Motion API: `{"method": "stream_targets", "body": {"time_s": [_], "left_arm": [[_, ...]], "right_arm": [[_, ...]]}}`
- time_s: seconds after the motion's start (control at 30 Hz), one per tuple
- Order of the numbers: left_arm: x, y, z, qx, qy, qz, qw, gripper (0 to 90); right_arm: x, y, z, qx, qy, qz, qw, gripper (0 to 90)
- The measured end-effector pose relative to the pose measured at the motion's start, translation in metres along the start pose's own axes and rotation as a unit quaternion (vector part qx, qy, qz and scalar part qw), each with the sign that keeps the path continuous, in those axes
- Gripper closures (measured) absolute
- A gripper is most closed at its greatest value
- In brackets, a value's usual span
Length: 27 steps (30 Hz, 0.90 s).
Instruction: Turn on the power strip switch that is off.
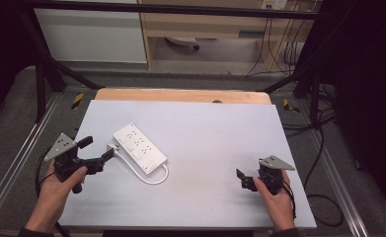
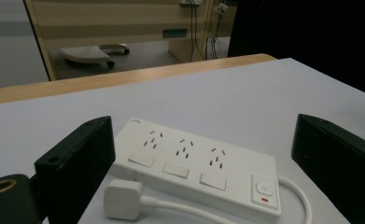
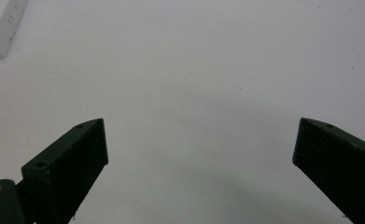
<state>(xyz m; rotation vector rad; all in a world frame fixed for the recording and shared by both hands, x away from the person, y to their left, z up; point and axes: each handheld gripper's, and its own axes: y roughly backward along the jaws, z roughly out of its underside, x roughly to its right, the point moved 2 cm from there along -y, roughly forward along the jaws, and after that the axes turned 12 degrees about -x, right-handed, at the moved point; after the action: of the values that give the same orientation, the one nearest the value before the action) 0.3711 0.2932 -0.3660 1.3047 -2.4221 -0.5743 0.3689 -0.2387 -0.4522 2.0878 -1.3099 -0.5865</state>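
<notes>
A white power strip (image 1: 139, 146) lies flat on the pale grey worktop (image 1: 215, 138), left of the middle, its long side running from about ten o'clock to four o'clock across the surface. It has three sockets in a row, each with a rocker switch beside it, and a larger switch with a small red mark at the four o'clock end. Its white cord (image 1: 157, 178) loops out of that end and curls back along the near side to a white plug (image 1: 112, 147), which rests on the worktop just beside the strip's ten o'clock end.

The left claw (image 1: 104, 153), held in a hand (image 1: 57, 190) at about eight o'clock on the worktop, points at the plug. Its jaws stand wide apart and grip nothing; in the left gripper view the plug (image 2: 122, 199) and the strip (image 2: 196, 169) lie between them, untouched. There is faint raised lettering at the strip's far corner, too small to read.

The right claw (image 1: 241, 178) sits at about four o'clock, well apart from the strip, in the other hand (image 1: 275, 200). Its jaws are also spread wide and hold nothing, with bare worktop (image 3: 194, 84) beneath them.

Nothing lies between either claw and the strip. Beyond the worktop's wooden far edge stand a black frame, a shelf unit and hanging cables.
</notes>
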Motion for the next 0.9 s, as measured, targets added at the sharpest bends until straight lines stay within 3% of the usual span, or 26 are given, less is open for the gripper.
{"method": "stream_targets", "body": {"time_s": [0.4,0.9], "left_arm": [[-0.010,-0.008,-0.013,0.008,0.014,-0.010,0.9998,6.1],[-0.010,-0.016,-0.021,0.004,0.007,-0.008,0.9999,6.0]], "right_arm": [[-0.003,0.000,0.000,-0.003,0.009,-0.006,0.9999,3.7],[-0.004,-0.001,-0.001,-0.007,0.015,-0.007,0.9998,3.7]]}}
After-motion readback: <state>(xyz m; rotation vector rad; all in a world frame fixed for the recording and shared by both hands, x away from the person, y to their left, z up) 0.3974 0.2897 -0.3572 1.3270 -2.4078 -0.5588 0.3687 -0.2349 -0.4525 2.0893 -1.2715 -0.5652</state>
